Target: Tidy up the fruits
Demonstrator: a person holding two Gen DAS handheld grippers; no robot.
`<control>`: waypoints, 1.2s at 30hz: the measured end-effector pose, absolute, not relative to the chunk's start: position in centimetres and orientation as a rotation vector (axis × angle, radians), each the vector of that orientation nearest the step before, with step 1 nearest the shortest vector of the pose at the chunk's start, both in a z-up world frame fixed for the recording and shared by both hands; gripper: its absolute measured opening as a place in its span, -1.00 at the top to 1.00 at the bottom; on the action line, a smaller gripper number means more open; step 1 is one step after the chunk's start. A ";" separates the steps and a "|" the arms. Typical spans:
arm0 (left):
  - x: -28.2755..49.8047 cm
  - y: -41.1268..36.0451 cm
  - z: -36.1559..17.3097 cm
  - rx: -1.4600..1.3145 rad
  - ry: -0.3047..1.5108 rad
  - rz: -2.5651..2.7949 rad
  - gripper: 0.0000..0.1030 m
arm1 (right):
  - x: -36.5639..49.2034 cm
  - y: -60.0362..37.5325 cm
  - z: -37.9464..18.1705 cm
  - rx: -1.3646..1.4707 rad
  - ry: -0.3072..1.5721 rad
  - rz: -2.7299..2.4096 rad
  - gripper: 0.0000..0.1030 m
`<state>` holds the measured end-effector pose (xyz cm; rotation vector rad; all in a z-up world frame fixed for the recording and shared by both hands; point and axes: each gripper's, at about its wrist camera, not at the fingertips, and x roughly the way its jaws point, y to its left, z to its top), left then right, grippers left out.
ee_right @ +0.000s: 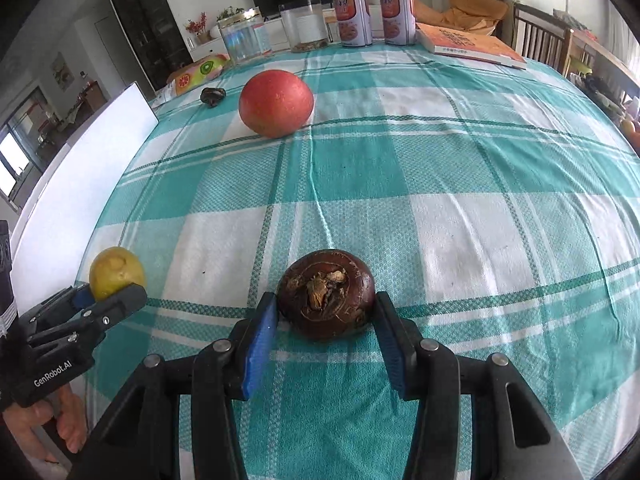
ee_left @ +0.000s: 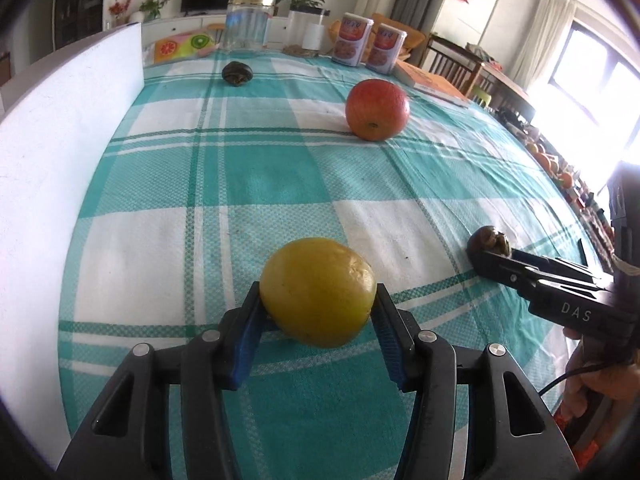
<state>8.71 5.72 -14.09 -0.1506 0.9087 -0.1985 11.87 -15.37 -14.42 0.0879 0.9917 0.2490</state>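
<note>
Left tongs [ee_left: 318, 300] clamp yellow fruit [ee_left: 317, 291]; right tongs [ee_right: 326, 312] clamp brown one [ee_right: 326, 295].

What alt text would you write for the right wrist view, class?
The right tool grips a dark brown water chestnut on a teal checked tablecloth. Far left, the left tool holds a yellow lemon; a red apple sits beyond.

Bright daylight, window [ee_left: 600, 64] glare, perhaps overexposed; fisheye-warped edges.
</note>
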 end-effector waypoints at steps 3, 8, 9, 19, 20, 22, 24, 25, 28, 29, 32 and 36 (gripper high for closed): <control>8.6 6.0 -13.9 -0.121 0.880 -0.138 -0.54 | 11.2 -14.9 -14.8 0.104 0.942 0.261 -0.45; 8.8 5.7 -14.9 -0.039 0.899 -0.065 -0.58 | 10.9 -14.2 -15.1 0.060 0.918 0.239 -0.58; 8.8 5.4 -15.0 -0.014 0.900 -0.053 -0.59 | 10.9 -14.1 -15.1 0.061 0.917 0.243 -0.62; 9.1 5.1 -15.3 0.021 0.917 -0.011 -0.84 | 10.6 -12.3 -16.0 -0.079 0.934 0.229 -0.94; 9.1 5.1 -15.3 0.023 0.917 -0.010 -0.84 | 10.6 -12.2 -16.0 -0.086 0.935 0.227 -0.94; 9.1 5.0 -15.3 0.024 0.917 -0.007 -0.85 | 10.6 -12.0 -16.1 -0.097 0.937 0.225 -0.96; 9.1 5.0 -15.3 0.024 0.917 -0.007 -0.85 | 10.6 -12.1 -16.1 -0.097 0.939 0.227 -0.97; 9.1 5.0 -15.3 0.024 0.917 -0.007 -0.85 | 10.6 -12.0 -16.1 -0.098 0.940 0.228 -0.98; 9.1 5.0 -15.3 0.024 0.917 -0.008 -0.85 | 10.6 -12.0 -16.1 -0.102 0.942 0.227 -0.99; 9.1 5.0 -15.3 0.024 0.917 -0.008 -0.85 | 10.6 -12.0 -16.1 -0.102 0.942 0.227 -0.99; 9.1 5.0 -15.3 0.023 0.918 -0.007 -0.85 | 10.6 -12.0 -16.1 -0.103 0.942 0.227 -1.00; 9.1 5.0 -15.3 0.023 0.918 -0.007 -0.85 | 10.5 -12.0 -16.1 -0.103 0.942 0.227 -1.00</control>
